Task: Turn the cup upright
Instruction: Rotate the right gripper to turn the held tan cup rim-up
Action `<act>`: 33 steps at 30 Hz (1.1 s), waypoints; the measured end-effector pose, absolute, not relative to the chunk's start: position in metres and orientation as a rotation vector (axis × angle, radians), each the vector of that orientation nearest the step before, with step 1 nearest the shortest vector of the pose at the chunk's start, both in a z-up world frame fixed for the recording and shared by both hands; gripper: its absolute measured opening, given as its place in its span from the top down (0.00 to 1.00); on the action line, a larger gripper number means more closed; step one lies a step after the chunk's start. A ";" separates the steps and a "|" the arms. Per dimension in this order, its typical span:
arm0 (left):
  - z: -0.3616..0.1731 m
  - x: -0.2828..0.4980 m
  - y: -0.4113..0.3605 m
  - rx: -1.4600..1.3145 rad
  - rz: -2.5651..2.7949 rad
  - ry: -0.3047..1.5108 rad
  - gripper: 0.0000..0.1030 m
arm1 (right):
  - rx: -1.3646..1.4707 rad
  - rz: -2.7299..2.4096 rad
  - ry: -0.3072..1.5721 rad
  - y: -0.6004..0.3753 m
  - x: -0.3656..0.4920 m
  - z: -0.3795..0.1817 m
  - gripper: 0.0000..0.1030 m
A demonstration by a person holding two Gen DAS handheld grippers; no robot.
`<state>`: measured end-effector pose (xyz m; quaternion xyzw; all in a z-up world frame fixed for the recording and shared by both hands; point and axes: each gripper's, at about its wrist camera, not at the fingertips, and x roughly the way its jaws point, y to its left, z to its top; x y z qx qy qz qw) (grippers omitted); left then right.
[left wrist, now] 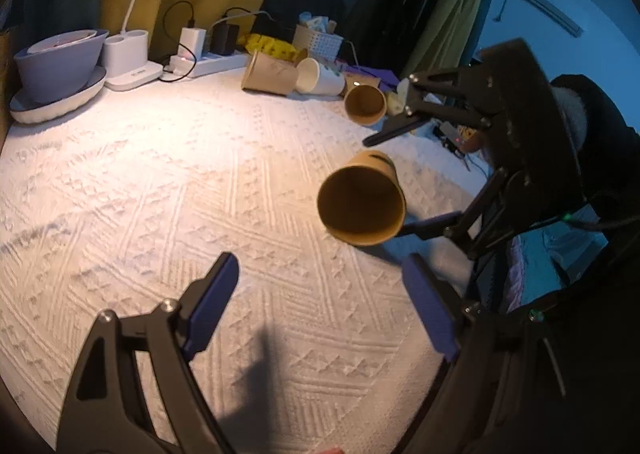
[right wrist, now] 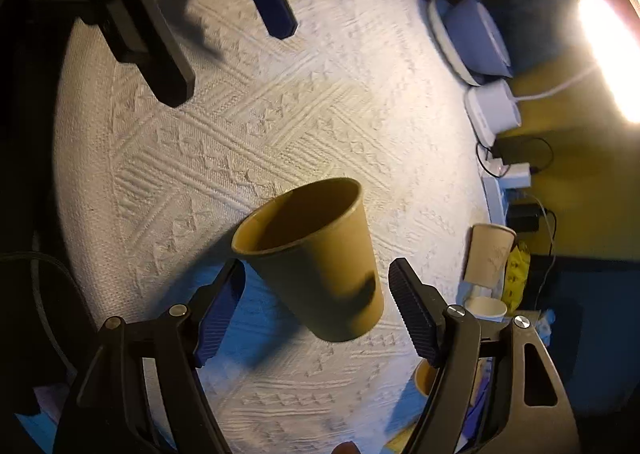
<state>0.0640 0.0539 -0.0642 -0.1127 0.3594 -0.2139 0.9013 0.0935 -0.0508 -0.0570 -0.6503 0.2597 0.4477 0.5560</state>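
on my screen the cup (right wrist: 316,258) is mustard brown, inside and outside, with a dark mark on its side. the cloth (left wrist: 168,189) under it is white, with raised zigzag and diamond patterns. both my left gripper (left wrist: 320,310) and my right gripper (right wrist: 316,310) are black with blue pads. the bowl (left wrist: 60,61) is pale lavender-grey, and the basket (left wrist: 318,39) is white.

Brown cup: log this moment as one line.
brown cup on its side on white cloth | right claw open, straddling it, no contact | left claw open, clear | not upright
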 end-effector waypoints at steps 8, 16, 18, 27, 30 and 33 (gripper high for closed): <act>-0.065 0.062 0.055 -0.244 -0.454 0.740 0.18 | -1.609 1.075 0.637 -0.035 0.098 -0.066 0.25; -0.066 0.064 0.058 -0.261 -0.464 0.743 0.17 | -1.674 1.115 0.664 -0.030 0.097 -0.081 0.26; -0.066 0.064 0.056 -0.253 -0.464 0.745 0.18 | -1.675 1.117 0.664 -0.029 0.096 -0.083 0.27; -0.067 0.065 0.054 -0.247 -0.457 0.747 0.18 | -1.631 1.102 0.655 -0.031 0.100 -0.080 0.32; -0.067 0.065 0.054 -0.253 -0.450 0.745 0.18 | -1.590 1.091 0.650 -0.032 0.104 -0.074 0.32; -0.068 0.064 0.055 -0.259 -0.445 0.743 0.18 | -1.532 1.060 0.648 -0.035 0.106 -0.065 0.32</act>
